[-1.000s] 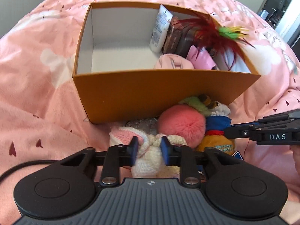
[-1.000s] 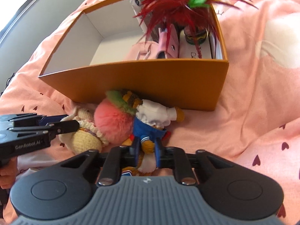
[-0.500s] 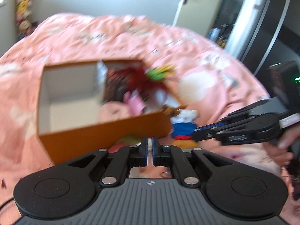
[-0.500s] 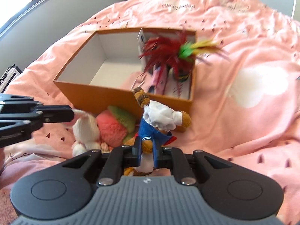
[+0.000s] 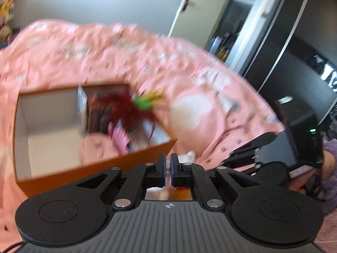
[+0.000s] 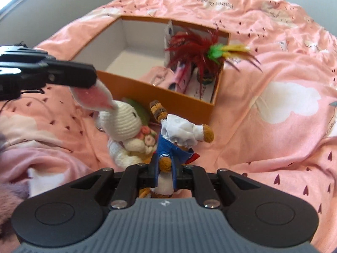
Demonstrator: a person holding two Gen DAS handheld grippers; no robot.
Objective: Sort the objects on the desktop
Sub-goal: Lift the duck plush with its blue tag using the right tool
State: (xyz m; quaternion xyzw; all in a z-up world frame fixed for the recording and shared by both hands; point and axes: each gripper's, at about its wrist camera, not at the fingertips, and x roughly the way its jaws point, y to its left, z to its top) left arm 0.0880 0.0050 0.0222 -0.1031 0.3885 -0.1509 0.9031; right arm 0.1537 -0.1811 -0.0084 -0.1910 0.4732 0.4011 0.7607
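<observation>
- Bunny (image 6: pixel 124 122) now up off the bedspread (image 6: pixel 273 126), hanging by one ear from the left gripper (image 5: pixel 167 169), jaws pinched on that ear; a second ago it lay by the box (image 6: pixel 160 92).
- Doll (image 6: pixel 179 135) lifted too, right gripper (image 6: pixel 164 169) jaws clamped on its leg.
- Both toys hang just in front of the box, not yet in.
- Box left half looks free; feather toy (image 6: pixel 202 48) fills the right.
- Judgement: both picks done, drop-in next.

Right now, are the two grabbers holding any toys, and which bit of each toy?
Yes. The left gripper pinches the crochet bunny by the tip of one ear. The right gripper clamps the tiger doll by a leg.
</observation>
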